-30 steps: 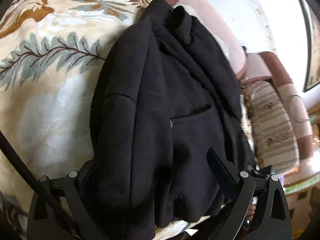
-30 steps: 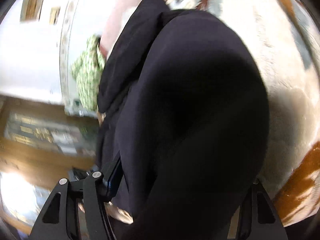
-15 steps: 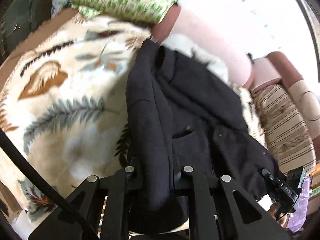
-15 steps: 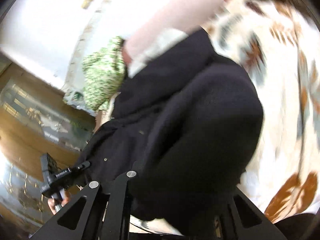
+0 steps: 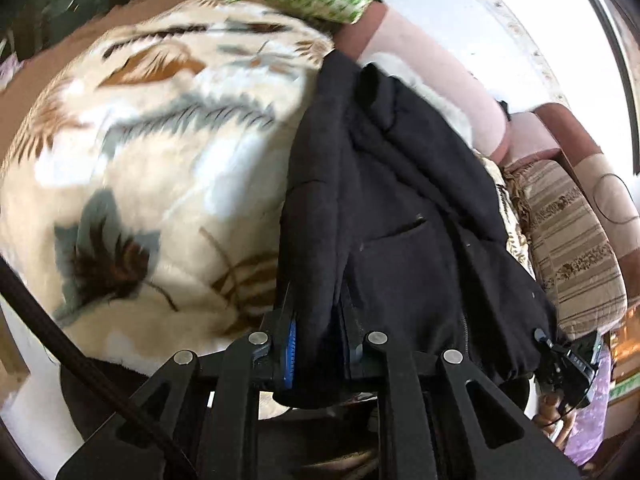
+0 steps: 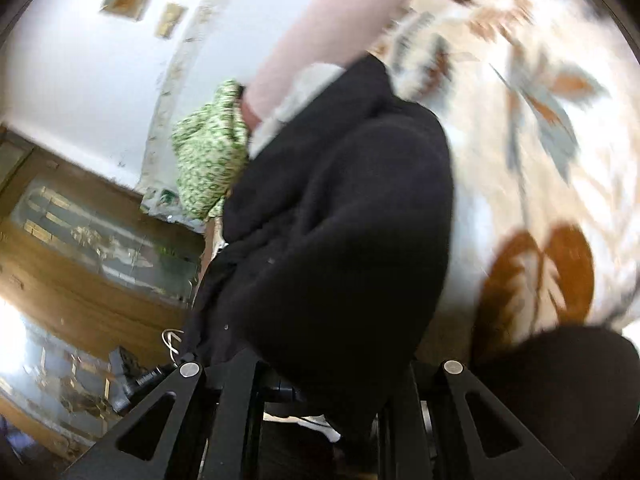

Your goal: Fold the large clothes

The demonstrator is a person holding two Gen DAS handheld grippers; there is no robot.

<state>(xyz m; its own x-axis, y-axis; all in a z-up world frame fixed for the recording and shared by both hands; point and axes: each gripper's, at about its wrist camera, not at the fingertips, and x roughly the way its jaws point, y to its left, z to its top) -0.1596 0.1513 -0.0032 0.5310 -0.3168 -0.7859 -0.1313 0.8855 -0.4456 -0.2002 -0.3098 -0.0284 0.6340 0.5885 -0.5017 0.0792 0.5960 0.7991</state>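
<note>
Black jacket (image 5: 400, 208) lies on the leaf-print blanket (image 5: 160, 160), collar toward the pink headboard (image 5: 432, 76), hem end nearest both grippers.

Left gripper (image 5: 320, 344) is clamped on a fold of the hem edge — fabric bunched between the blue pads. Right gripper (image 6: 320, 384) is also closed on jacket cloth; a thick dark mass of it spills over the jaws.

Handling, my read: thick, soft, fairly heavy knit. It'll sag and drag rather than slip, so grip corners or seam edges, not the mid-panel.

Left view shows the chest pocket, lapels and striped cushion (image 5: 572, 248). Right view shows the green patterned cloth (image 6: 208, 160) and wooden cabinet (image 6: 80, 240) — garment detail there is blurred.
</note>
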